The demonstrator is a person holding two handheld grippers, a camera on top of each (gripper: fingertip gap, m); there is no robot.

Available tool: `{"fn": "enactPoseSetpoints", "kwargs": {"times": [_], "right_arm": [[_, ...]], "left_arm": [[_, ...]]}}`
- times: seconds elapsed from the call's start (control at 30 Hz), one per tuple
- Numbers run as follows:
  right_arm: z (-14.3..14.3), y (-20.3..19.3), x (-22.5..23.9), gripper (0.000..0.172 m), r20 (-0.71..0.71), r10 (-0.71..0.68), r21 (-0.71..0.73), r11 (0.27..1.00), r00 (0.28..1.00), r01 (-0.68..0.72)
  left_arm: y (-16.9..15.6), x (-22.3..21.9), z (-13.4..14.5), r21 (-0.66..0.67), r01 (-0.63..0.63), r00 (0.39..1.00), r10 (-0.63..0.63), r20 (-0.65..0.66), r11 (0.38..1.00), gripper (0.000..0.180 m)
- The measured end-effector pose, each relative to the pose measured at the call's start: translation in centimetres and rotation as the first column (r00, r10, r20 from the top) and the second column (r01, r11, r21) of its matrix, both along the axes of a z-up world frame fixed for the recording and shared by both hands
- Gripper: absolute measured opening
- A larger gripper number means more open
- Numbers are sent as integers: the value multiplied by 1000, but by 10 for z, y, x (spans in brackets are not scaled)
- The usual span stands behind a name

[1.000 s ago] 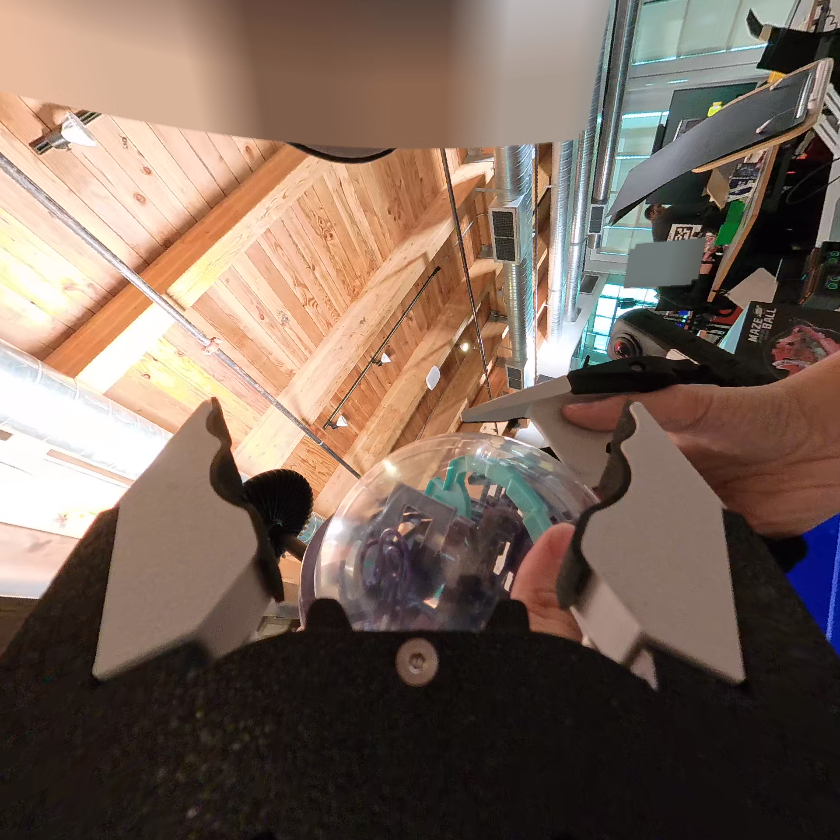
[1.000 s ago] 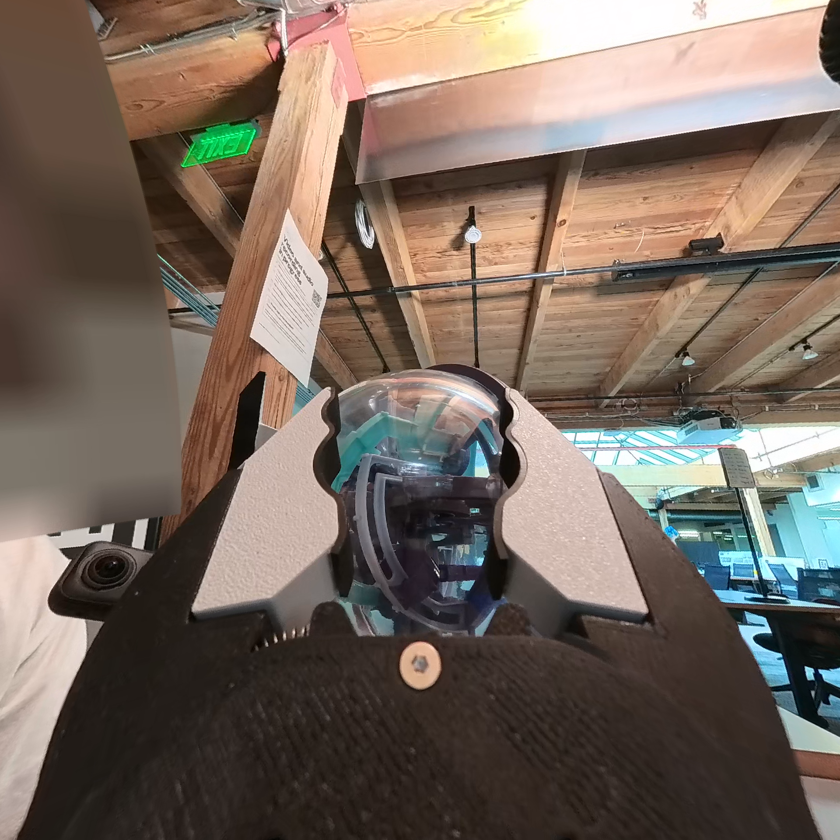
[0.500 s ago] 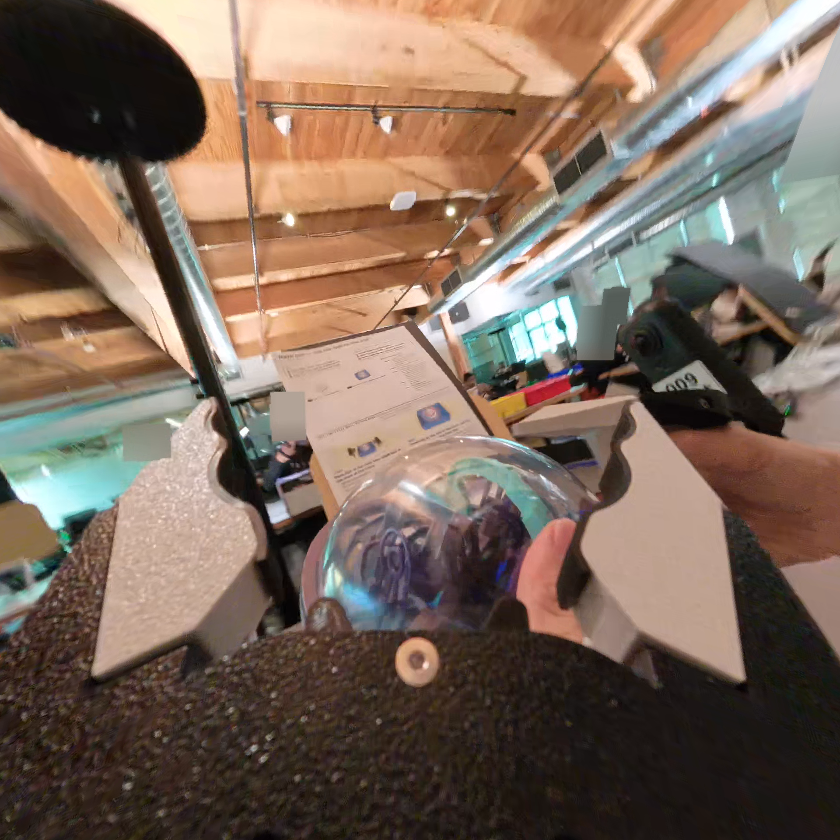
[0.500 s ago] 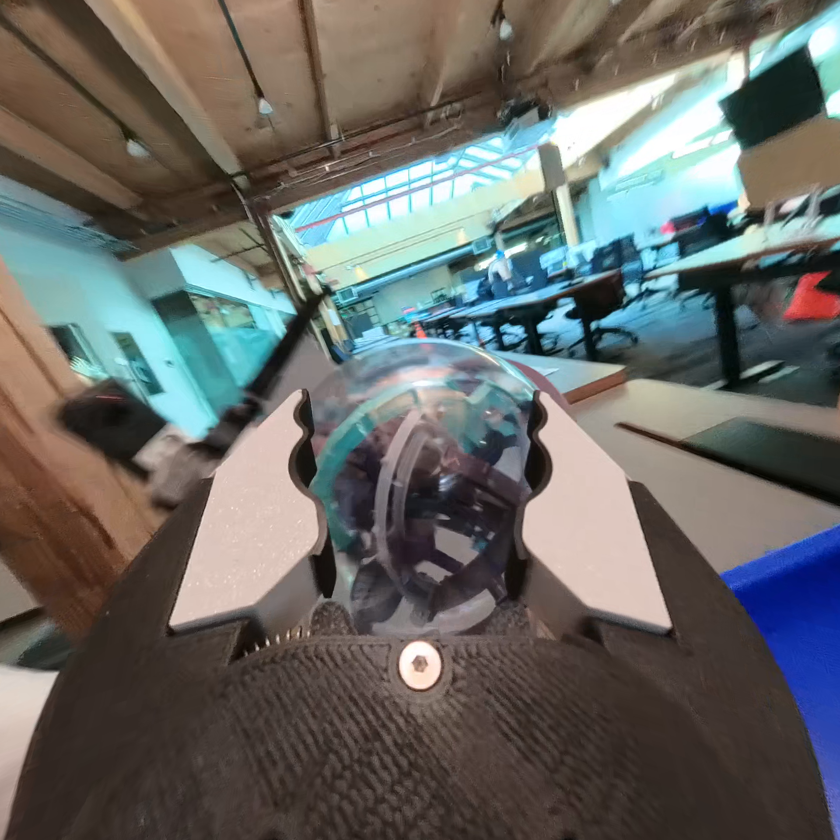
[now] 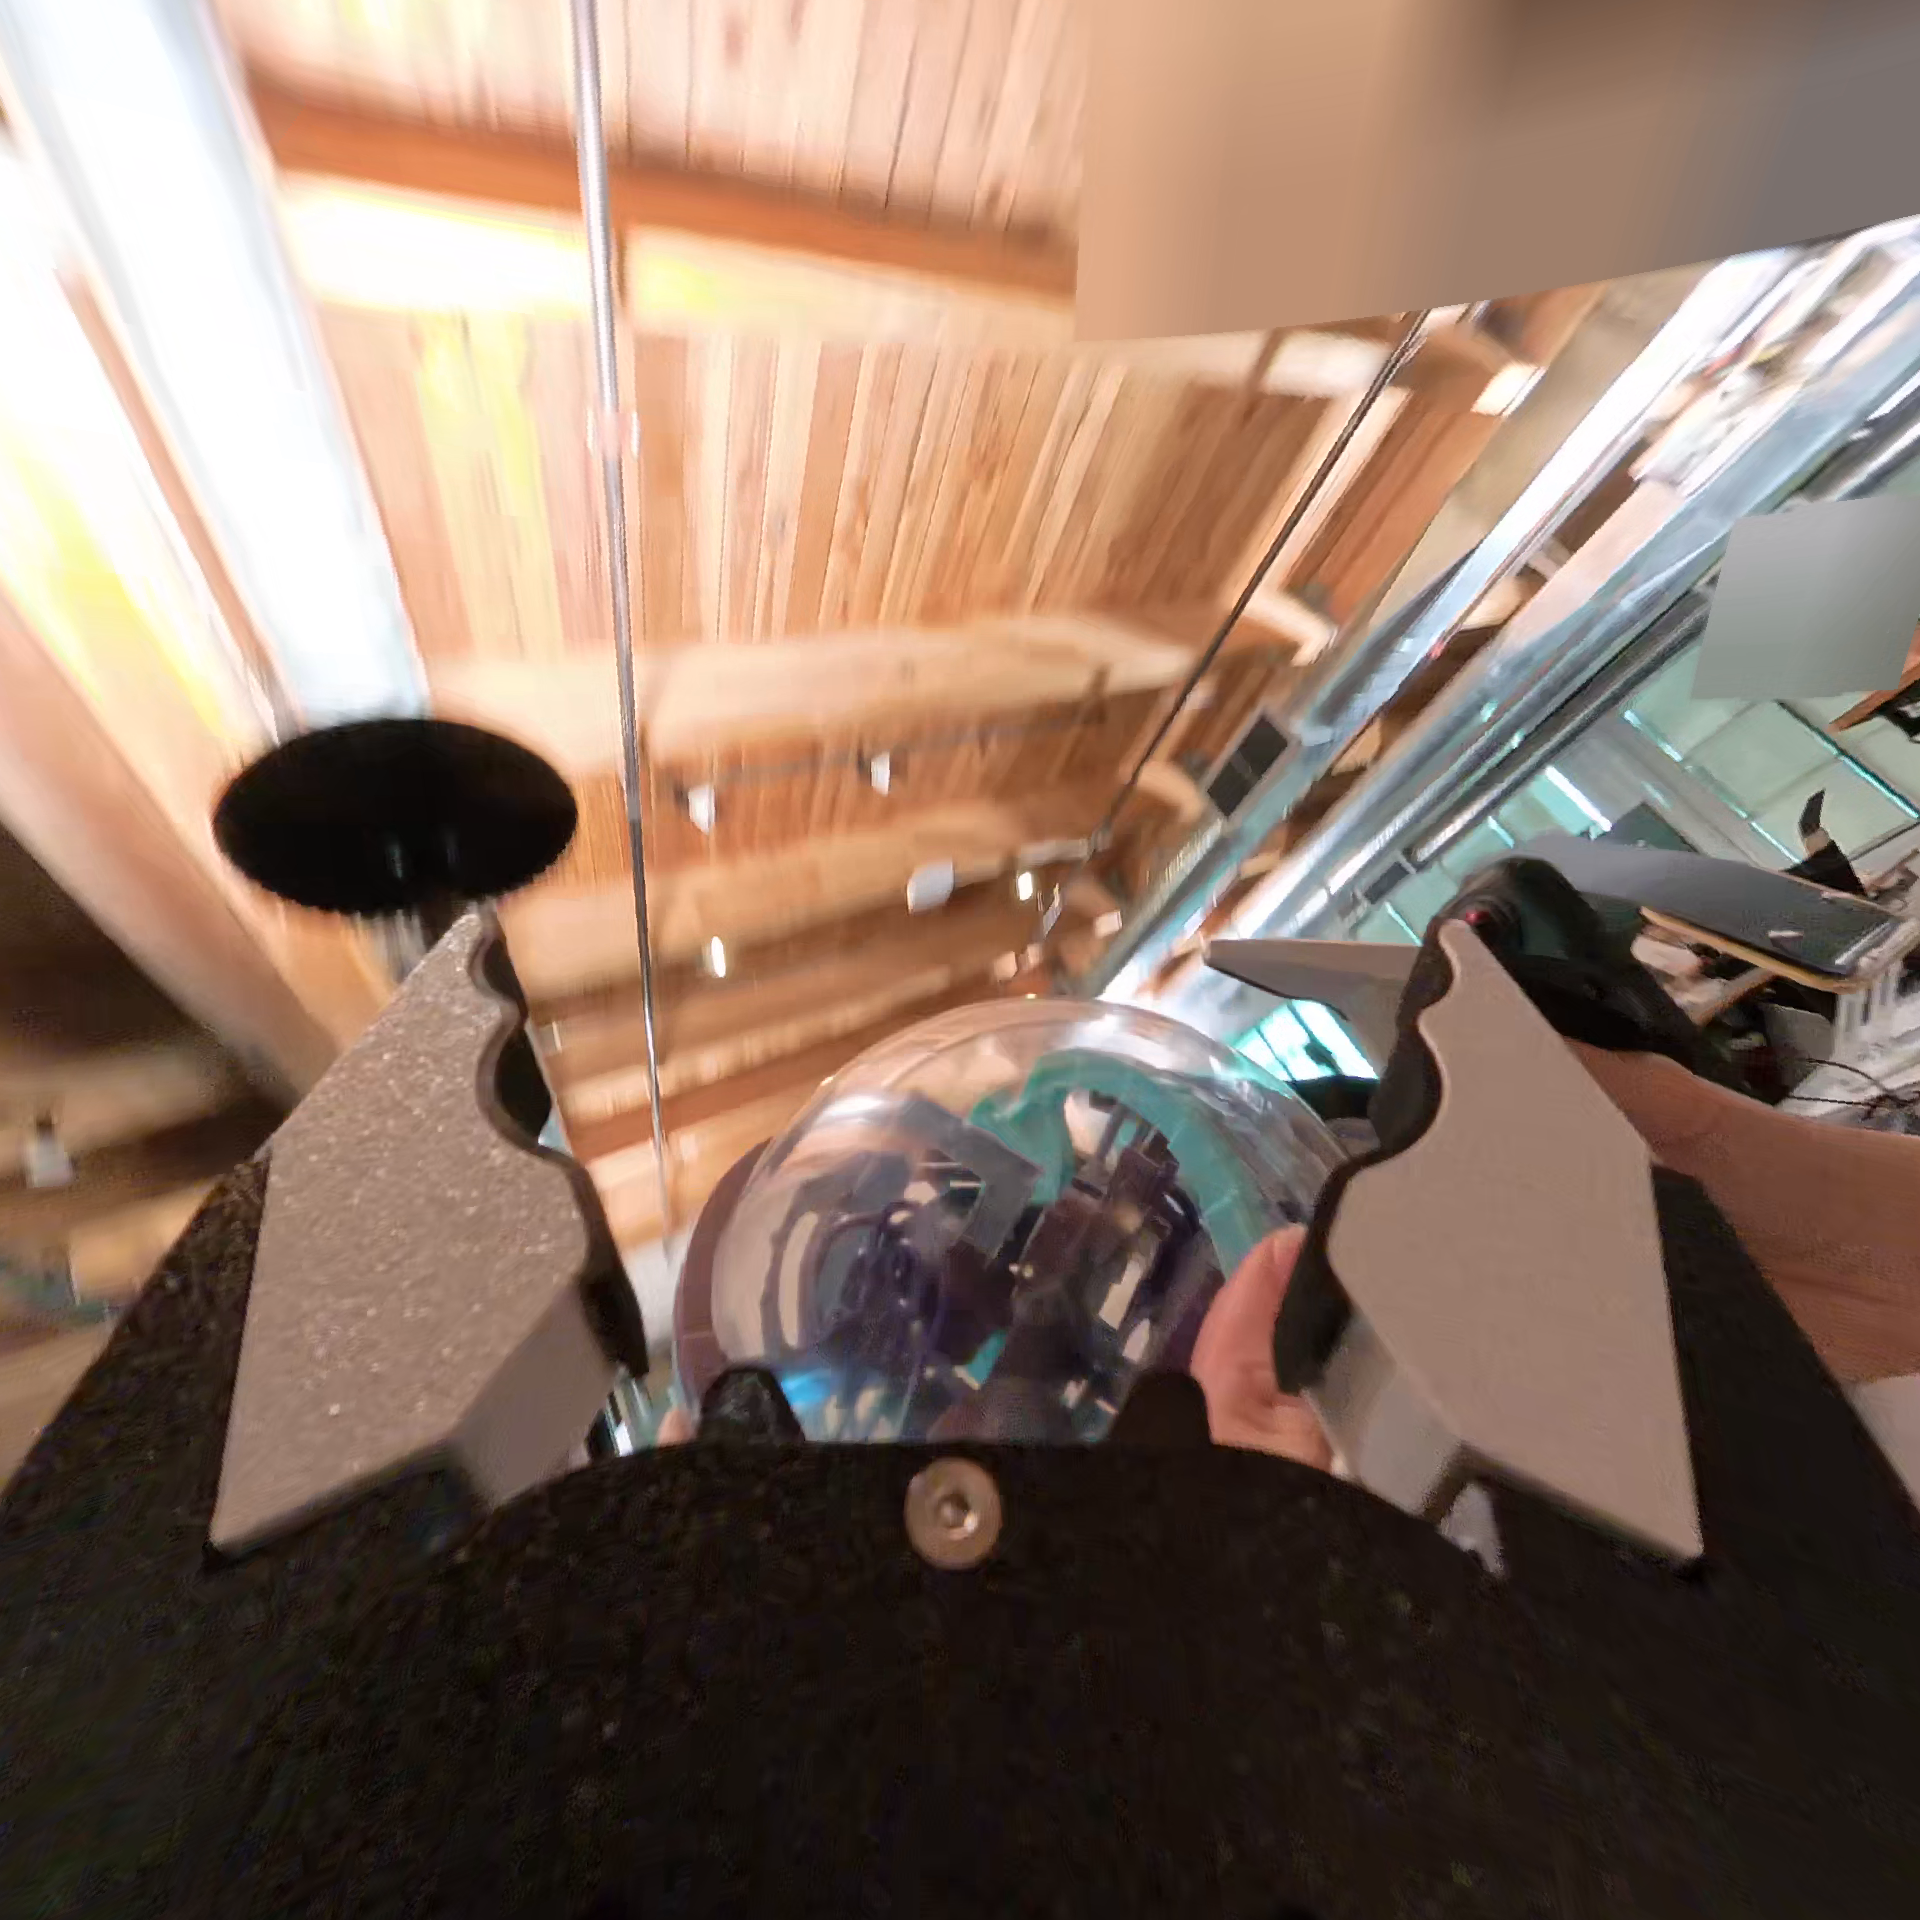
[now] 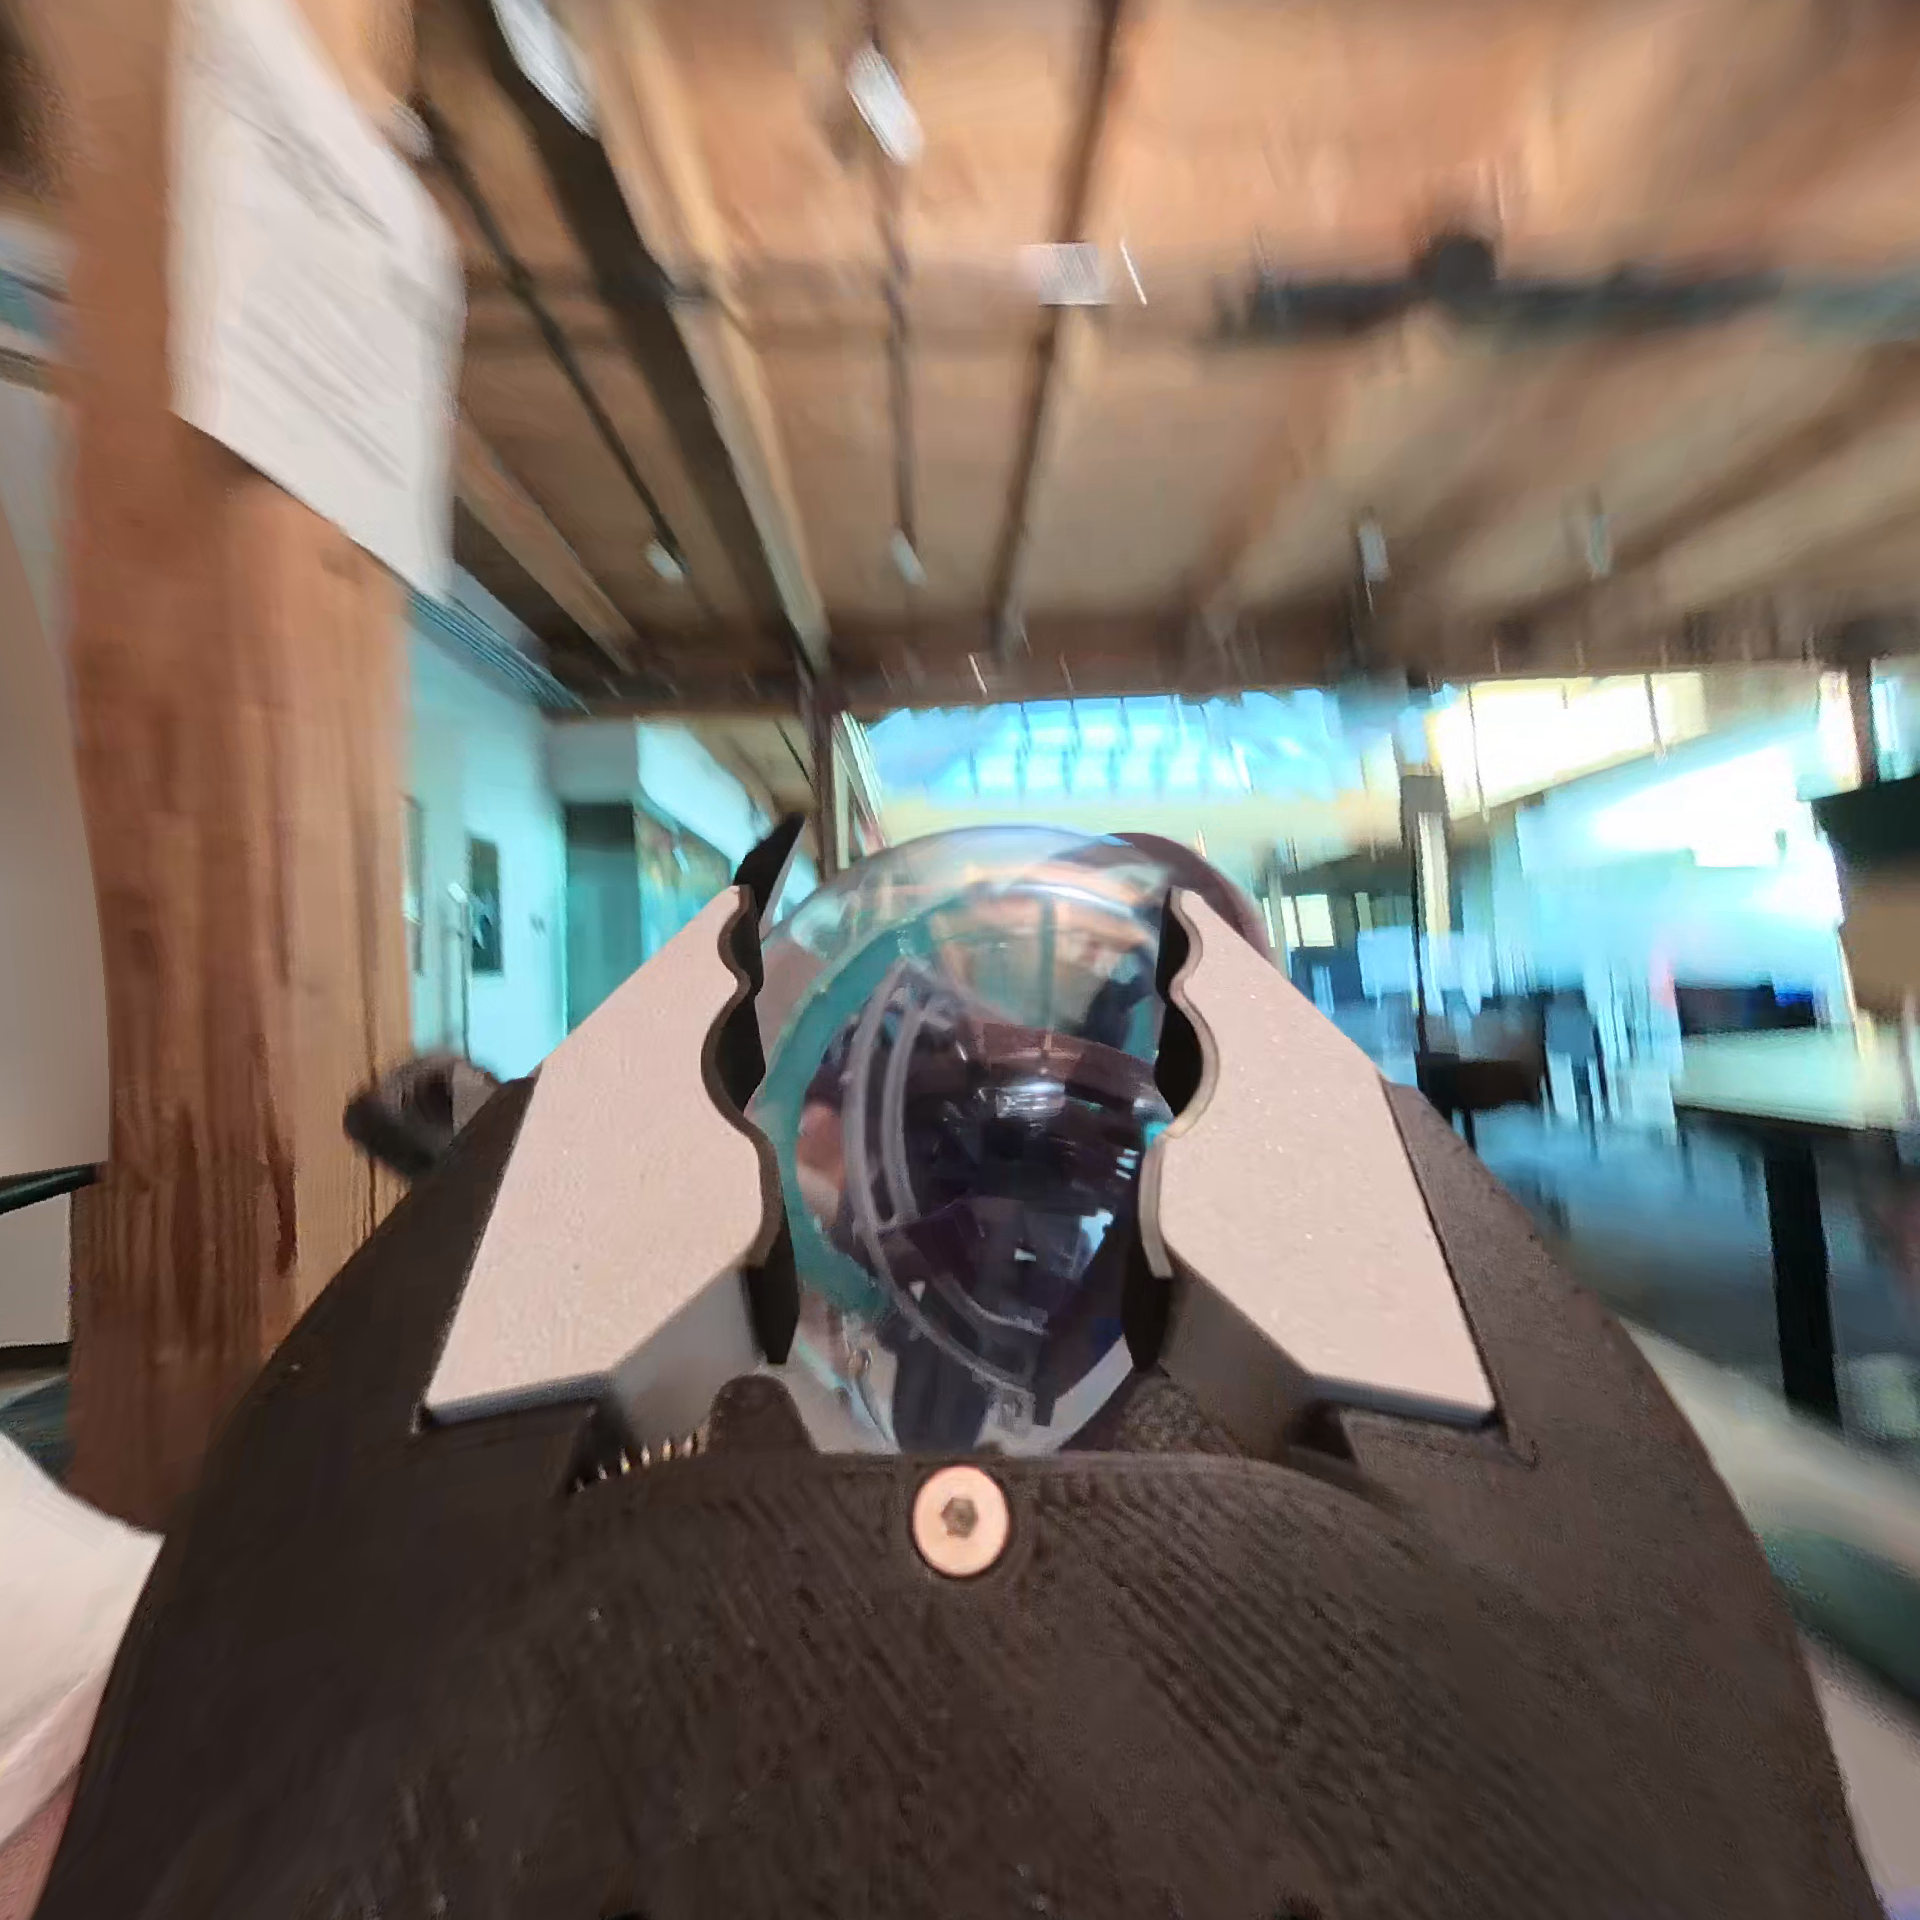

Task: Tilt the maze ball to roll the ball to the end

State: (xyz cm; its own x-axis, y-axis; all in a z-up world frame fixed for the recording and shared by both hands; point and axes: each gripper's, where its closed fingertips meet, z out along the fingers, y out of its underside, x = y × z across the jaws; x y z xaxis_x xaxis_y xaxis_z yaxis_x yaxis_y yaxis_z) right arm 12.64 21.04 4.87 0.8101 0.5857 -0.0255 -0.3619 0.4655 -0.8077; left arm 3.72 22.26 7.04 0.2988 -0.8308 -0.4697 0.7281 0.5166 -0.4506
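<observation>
The clear plastic maze ball [image 6: 966,1143] with teal and purple tracks sits at twelve o'clock, squeezed by the right gripper [image 6: 961,914], while the left gripper [image 5: 961,935] gapes wide, its left finger [image 5: 416,1195] clear.

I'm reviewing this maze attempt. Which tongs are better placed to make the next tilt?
Right. The right tongs clasp the clear maze ball, pads against both its sides. The left tongs stand wide open around it, their left finger clear of it.

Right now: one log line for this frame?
phase: tilting | right gripper: shut on maze ball | left gripper: open, pads off ball | views: blurred
</observation>
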Motion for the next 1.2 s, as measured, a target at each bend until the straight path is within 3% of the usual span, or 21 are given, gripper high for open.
{"fn": "enactPoseSetpoints", "kwargs": {"times": [0.13, 0.4, 0.83, 0.97, 1.0, 1.03, 1.07, 1.1, 1.13, 1.2], "right_arm": [[23, -36, -9, 69, 45, -13, 207, 978, 999, 4], [35, -63, -16, 69, 61, 20, 339, 940, 998, -40], [39, -82, -20, 65, 69, 65, 425, 901, 996, -88], [42, -89, -19, 69, 38, 152, 440, 885, 988, -153], [40, -72, -12, 71, -30, 176, 350, 924, 984, -155], [26, -34, 1, 74, -133, 140, 162, 980, 981, -117], [1, 5, 14, 77, -212, 65, -44, 996, 975, -76], [-29, 32, 17, 87, -250, 39, -202, 975, 968, -91], [-47, 45, 19, 90, -311, 38, -278, 952, 950, -129], [-45, 44, 22, 72, -392, 68, -243, 954, 917, -175]], "left_arm": [[-48, -24, 3, 241, -50, 986, 9, 169, 969, 157], [-88, -34, -2, 416, -129, 972, 30, 235, 900, 157], [-114, -36, -8, 525, -209, 957, 64, 282, 825, 157], [-133, -35, -11, 599, -278, 948, 115, 297, 751, 156], [-126, -27, -6, 559, -324, 940, 190, 285, 763, 156], [-97, -14, 8, 404, -364, 929, 299, 216, 839, 157], [-56, 7, 11, 214, -345, 938, 343, 47, 914, 156], [-20, 28, -1, 71, -326, 931, 333, -148, 943, 157], [-2, 39, -11, 16, -295, 918, 288, -271, 955, 157], [10, 32, -10, -28, -254, 930, 237, -280, 967, 157]]}}
